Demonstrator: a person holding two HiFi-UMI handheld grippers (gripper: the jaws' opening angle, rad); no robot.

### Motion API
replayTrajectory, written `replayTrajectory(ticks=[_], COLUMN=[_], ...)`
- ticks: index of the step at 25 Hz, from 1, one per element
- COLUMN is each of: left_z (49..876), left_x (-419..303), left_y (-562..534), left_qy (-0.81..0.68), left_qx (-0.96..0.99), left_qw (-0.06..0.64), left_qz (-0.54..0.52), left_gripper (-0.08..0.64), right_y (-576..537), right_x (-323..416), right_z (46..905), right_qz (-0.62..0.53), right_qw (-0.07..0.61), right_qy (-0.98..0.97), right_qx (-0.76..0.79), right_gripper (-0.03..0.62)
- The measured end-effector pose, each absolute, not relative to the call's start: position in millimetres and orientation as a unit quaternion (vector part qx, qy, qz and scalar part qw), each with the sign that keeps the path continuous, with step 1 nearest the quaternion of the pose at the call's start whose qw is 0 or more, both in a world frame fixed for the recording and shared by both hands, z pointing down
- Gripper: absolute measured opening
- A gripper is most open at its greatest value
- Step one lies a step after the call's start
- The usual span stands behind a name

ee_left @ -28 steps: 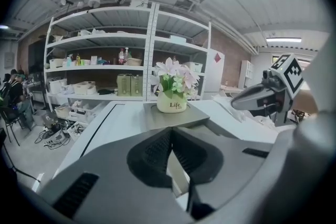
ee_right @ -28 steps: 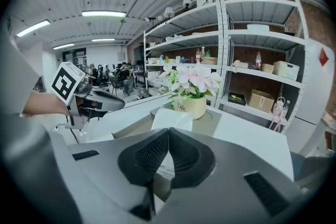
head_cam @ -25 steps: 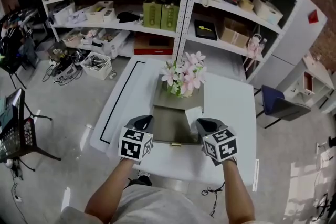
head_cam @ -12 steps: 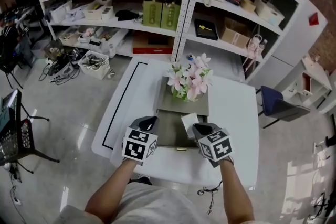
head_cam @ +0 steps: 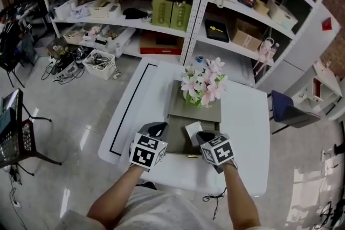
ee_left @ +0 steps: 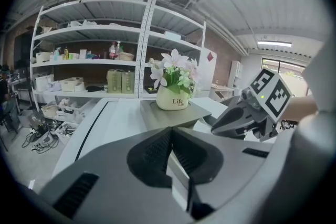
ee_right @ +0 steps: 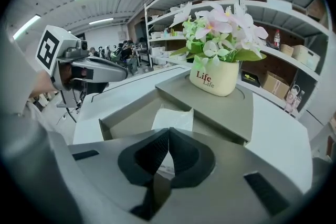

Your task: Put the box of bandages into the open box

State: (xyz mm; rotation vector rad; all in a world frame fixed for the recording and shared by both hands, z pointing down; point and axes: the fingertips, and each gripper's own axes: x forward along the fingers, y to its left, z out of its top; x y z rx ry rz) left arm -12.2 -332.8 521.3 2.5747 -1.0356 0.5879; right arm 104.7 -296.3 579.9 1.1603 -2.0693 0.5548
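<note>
white table (head_cam: pixel 245 126): bandage box (head_cam: pixel 193 129) inside open box (head_cam: pixel 177 138), near far edge; left claw (head_cam: pixel 157 128), right claw (head_cam: pixel 201 136) both closed, empty.

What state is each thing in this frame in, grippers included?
Grey open box: open, lid at its far end.
White box of bandages: lying inside the grey box.
Cream flowerpot: upright on the lid.
Left gripper: jaws together, empty.
Right gripper: jaws together.

Obs: bandage box (ee_right: pixel 173 118) lower part hidden behind right gripper (ee_right: pixel 168 130); its surface too blurred to read. Near wall of open box (ee_right: pixel 128 119) hidden likewise.
</note>
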Motion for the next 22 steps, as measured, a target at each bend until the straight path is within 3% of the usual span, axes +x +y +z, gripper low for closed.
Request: replayTrajectory(ticks=[11, 22], left_z=[527.1, 522.5], left_x=[-17.3, -17.3], left_y=[-334.3, -335.5], left_qy=[-0.349, -0.354], left_qx=[0.9, 0.901], left_qw=[0.162, 0.169], left_qz=[0.203, 0.187], left_gripper=[0.005, 0.005], right_y=[-303.4, -304.5], right_x=[97.6, 98.7], right_z=[603.0, 604.0], right_qz=[0.223, 0.229], right_qw=[0.388, 0.384], right_qy=[-0.782, -0.783], right_qx=[0.433, 0.432], right_gripper=[0.008, 0.051])
